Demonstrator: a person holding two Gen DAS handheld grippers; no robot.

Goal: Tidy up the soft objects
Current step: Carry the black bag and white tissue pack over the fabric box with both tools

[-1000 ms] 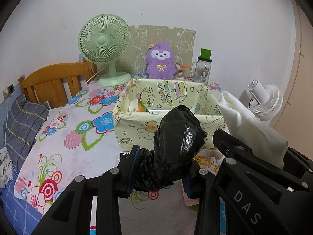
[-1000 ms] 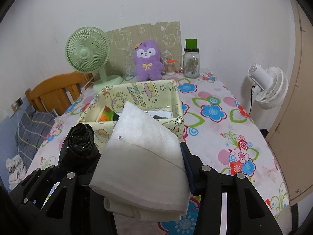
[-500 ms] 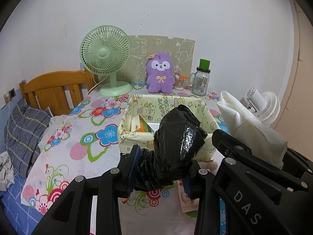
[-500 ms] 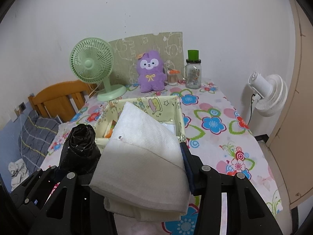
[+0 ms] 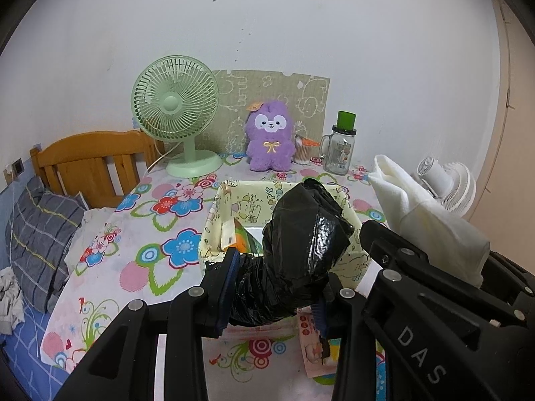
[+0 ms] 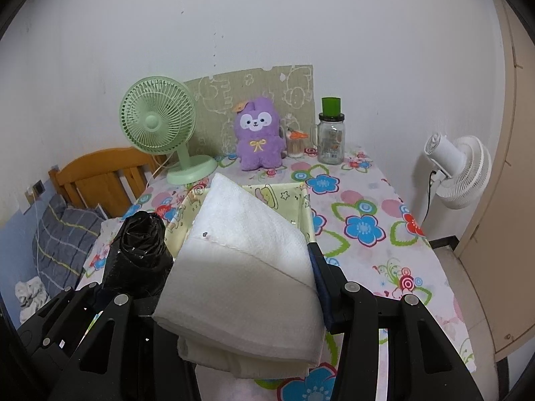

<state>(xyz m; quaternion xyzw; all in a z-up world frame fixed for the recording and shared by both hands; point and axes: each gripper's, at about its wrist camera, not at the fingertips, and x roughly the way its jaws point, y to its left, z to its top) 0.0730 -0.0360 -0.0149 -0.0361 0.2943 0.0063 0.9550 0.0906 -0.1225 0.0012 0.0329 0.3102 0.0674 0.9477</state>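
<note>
My left gripper is shut on a crumpled black plastic bag, held above the table in front of a pale yellow cartoon-print fabric box. My right gripper is shut on a folded white towel, which hides most of the box in the right wrist view. The two grippers hang side by side: the towel shows at the right of the left wrist view, the black bag at the left of the right wrist view. An orange and green item lies inside the box.
On the flowered tablecloth at the back stand a green desk fan, a purple plush toy and a glass jar with a green lid. A white fan stands right of the table. A wooden headboard and a grey pillow are left.
Both grippers have risen with their loads; the box, fans and plush toy sit lower and look smaller in both views. The grips are unchanged.
</note>
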